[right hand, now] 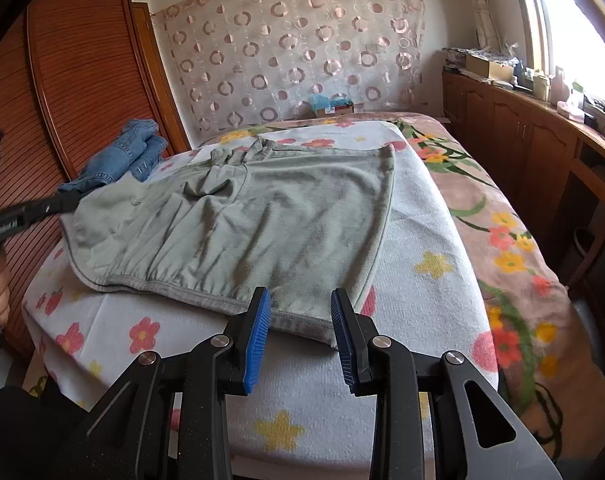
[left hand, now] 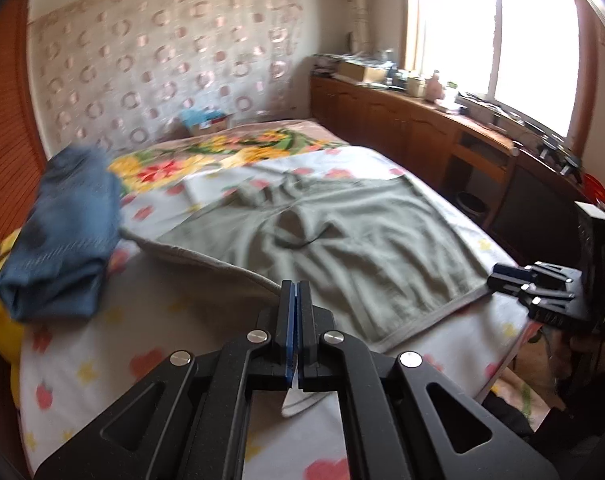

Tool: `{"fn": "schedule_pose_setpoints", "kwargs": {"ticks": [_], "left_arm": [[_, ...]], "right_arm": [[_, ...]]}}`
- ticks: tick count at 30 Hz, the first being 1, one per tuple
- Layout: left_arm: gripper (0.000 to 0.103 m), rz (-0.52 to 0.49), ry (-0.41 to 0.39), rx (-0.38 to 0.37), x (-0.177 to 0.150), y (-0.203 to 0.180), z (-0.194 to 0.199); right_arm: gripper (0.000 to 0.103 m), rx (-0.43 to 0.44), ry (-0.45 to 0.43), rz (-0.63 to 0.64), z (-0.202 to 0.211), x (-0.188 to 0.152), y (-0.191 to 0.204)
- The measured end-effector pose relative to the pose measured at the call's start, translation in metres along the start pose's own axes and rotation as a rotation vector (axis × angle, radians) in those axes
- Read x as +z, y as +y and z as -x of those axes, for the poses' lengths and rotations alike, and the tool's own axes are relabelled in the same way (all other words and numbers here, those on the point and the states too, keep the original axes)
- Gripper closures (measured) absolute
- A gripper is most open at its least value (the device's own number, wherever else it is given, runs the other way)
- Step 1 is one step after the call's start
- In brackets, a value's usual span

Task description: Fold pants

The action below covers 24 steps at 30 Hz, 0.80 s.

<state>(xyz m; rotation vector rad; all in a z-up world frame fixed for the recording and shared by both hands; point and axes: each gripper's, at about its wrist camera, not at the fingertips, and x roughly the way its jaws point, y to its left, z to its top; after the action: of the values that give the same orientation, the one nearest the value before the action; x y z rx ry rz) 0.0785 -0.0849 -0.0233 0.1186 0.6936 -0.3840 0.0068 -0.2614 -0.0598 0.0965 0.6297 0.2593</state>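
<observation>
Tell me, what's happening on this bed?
A person is folding grey pants spread on the bed, with a hand-held tool in each hand. The left tool is shut on the pants' edge, lifting it. The right tool is open around the near hem, not gripping. Folded jeans lie aside.

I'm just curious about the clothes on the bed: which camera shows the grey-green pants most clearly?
The right wrist view: the grey-green cotton pants lie sharp and nearly whole, from waistband to hem. The left wrist view shows the same pants blurred and partly cut off behind its claw.
</observation>
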Motion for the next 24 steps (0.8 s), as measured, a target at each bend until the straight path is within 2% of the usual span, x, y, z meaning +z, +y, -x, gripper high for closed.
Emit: {"fn": "schedule_pose_setpoints", "kwargs": {"ticks": [4,13,24], "left_arm": [[0.102,-0.076,-0.013,-0.044,0.023,-0.035,-0.01],[0.102,-0.152,-0.033,-0.136,0.06,-0.091,-0.024],[0.101,-0.129,0.002,-0.107,0.066,-0.094,-0.036]], "right_arm": [[0.071,0.005,-0.013,-0.005,0.001,-0.002,-0.005],[0.071,-0.008,-0.024,-0.04,0.003,-0.007,-0.024],[0.071,0.01,-0.032,-0.036,-0.005,-0.005,-0.022]]}}
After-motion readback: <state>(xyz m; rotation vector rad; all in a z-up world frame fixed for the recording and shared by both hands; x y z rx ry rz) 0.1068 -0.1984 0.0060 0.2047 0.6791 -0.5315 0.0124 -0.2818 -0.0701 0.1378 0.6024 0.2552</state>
